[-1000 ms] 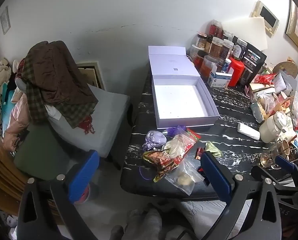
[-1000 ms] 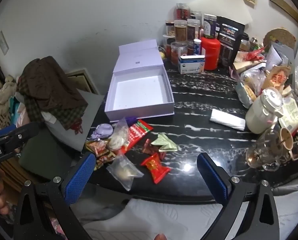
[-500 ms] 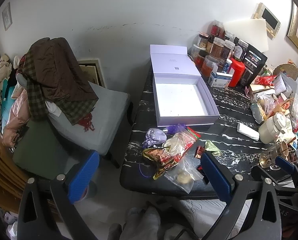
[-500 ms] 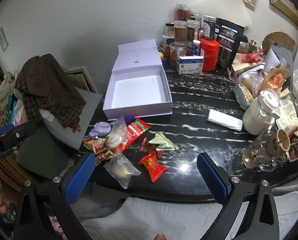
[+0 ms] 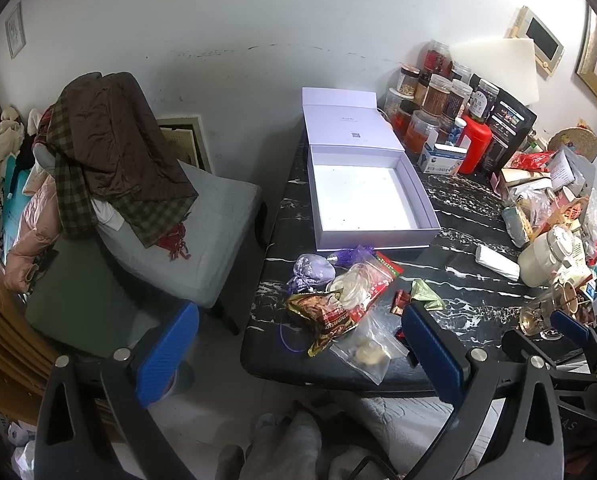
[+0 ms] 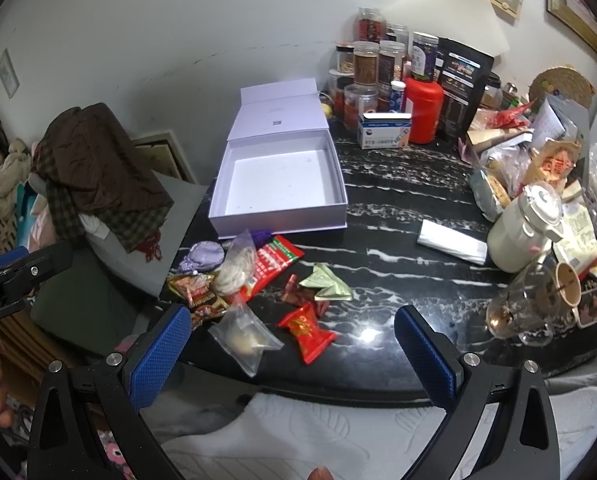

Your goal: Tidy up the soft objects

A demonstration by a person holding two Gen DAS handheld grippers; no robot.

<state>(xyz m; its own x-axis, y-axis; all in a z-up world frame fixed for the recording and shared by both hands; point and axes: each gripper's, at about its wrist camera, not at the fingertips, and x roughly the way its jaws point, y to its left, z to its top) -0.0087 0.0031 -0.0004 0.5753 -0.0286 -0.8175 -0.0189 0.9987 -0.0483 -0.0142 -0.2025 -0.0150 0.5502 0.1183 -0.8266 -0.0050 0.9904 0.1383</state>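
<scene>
both grippers wide, soft packets heaped in front of the open box

my left gripper (image 5: 298,344) hung above the near edge of the black white-veined marble table (image 5: 458,296), its blue pads (image 5: 166,352) spread wide with nothing between them. my right gripper (image 6: 290,348) hung over the same edge, also spread wide and holding nothing.

the pale lavender rectangular cardboard box (image 6: 276,220) sat open on the table with its lid folded back toward the wall; i saw only the white floor inside. the soft items lay in a loose heap just in front of its near wall: a lavender drawstring cloth pouch (image 6: 204,255), a clear bag of pale round pieces (image 6: 238,266) overlapping a long red and green printed packet (image 6: 272,266), a brown and red foil snack packet (image 6: 196,290), a clear zip bag with tan lumps (image 6: 244,336), a small red foil packet (image 6: 308,330) and a folded pale green wrapper (image 6: 328,284). the red packet and green wrapper lay slightly apart from the heap, toward the right.

a white lidded jug (image 6: 524,228) stood well to the right, among clutter.
</scene>
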